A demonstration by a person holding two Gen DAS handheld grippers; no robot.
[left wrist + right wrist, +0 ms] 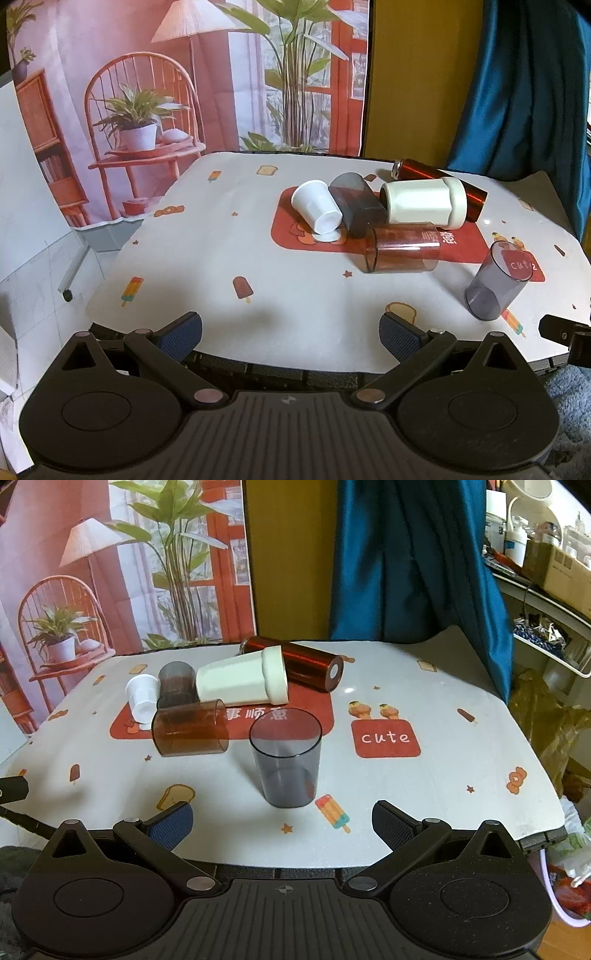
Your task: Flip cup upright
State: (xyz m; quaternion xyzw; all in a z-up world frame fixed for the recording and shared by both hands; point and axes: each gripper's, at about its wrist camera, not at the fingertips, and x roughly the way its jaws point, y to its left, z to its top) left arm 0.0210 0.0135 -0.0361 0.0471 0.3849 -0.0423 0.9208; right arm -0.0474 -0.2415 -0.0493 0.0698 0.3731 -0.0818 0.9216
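Observation:
A clear grey cup (285, 757) stands upright on the table, just ahead of my open, empty right gripper (282, 821); it also shows at the right of the left wrist view (496, 282). Behind it a pile of cups lies on its side: a brown clear cup (190, 732) (402, 249), a dark grey cup (177, 686) (356, 206), a small white cup (142, 698) (317, 212), a cream cup (242, 681) (424, 202) and a red-brown tumbler (295, 662) (439, 177). My left gripper (290, 334) is open and empty at the table's near edge.
The table wears a white cloth (424, 794) with ice-lolly prints and red patches. A printed backdrop (147, 92) and a blue curtain (406, 561) hang behind. Shelves with clutter (546, 561) stand at the right. The left gripper's tip (13, 788) shows at the left edge.

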